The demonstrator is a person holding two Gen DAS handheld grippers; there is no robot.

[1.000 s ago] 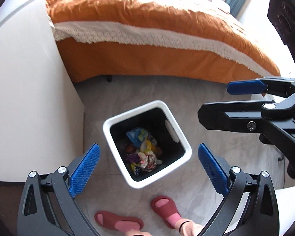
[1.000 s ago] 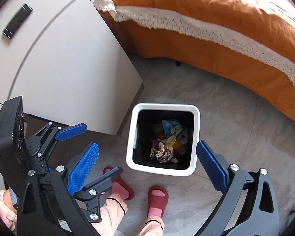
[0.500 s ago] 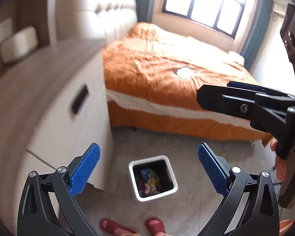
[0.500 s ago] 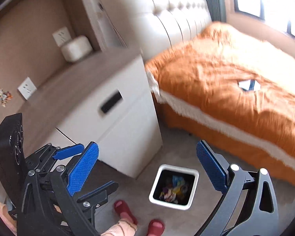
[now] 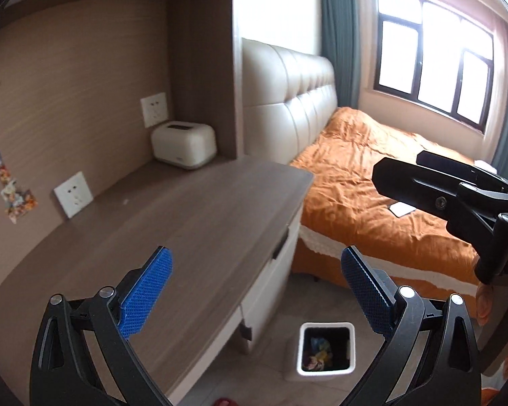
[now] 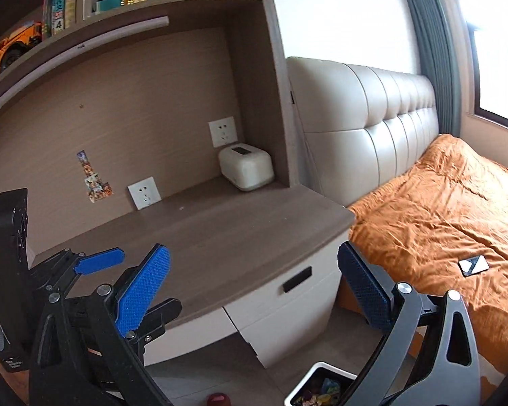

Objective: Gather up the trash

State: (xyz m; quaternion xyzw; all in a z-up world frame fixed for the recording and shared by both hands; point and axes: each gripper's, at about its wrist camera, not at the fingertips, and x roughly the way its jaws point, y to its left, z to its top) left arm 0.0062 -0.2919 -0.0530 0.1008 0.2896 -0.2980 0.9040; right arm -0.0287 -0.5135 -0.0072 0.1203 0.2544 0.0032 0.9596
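Tilting up from the bin (image 5: 325, 352), both released tongs (image 5: 254, 291) (image 6: 250, 289) now face the desk (image 5: 186, 223).

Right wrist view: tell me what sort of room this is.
Most likely a bedroom: a bed with an orange cover and padded headboard, a built-in desk with shelves beside it, and a small bin of wrappers on the floor.

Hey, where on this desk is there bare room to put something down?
The desk top is bare from its front edge back to the wall sockets. Only the back right corner is taken, by the white box. The trash bin on the floor already holds wrappers.
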